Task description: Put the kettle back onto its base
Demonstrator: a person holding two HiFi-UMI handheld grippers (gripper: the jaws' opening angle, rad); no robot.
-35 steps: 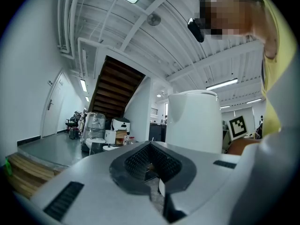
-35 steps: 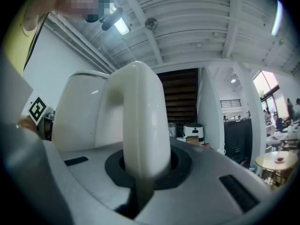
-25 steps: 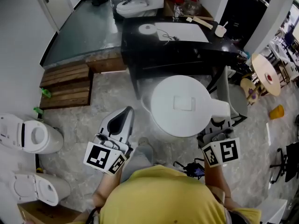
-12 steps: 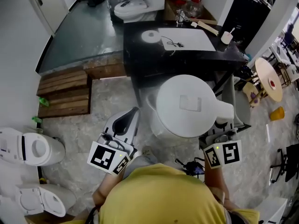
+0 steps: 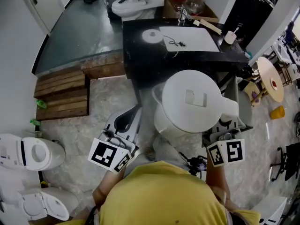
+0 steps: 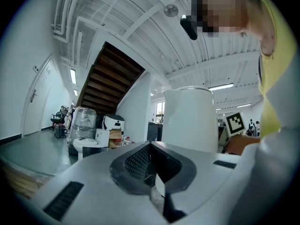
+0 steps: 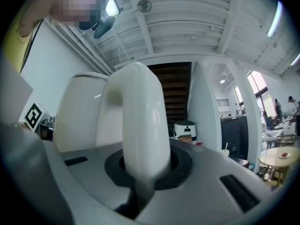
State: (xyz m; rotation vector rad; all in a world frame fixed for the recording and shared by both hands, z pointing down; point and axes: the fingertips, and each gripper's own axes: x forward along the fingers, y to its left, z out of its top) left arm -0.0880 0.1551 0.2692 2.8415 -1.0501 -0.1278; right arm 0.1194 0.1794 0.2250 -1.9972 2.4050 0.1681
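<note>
Both grippers and the kettle [image 5: 163, 120] have come nearer the black tabletop [image 5: 140, 62] than a second ago; in the head view the lid [image 5: 194, 100] now overlaps the tabletop's near edge, where before it sat short of it. The right gripper [image 5: 225, 125] has its fingers [image 7: 201, 182] closed tight on the handle [image 7: 139, 121] — the white loop rises straight out from between them in the right gripper view, and the kettle's wall stands upright just beyond and to the left of those fingers. The left gripper [image 5: 134, 111] is beside the kettle and apart from it; its fingers [image 6: 136, 165] are pressed together with nothing between them; in the left gripper view the kettle's wall shows just ahead and to the right of them. The base [image 5: 151, 35] — a white disc with a cord [image 5: 174, 43] — lies on the tabletop well ahead of both pairs of fingers; the kettle is not yet on it.
</note>
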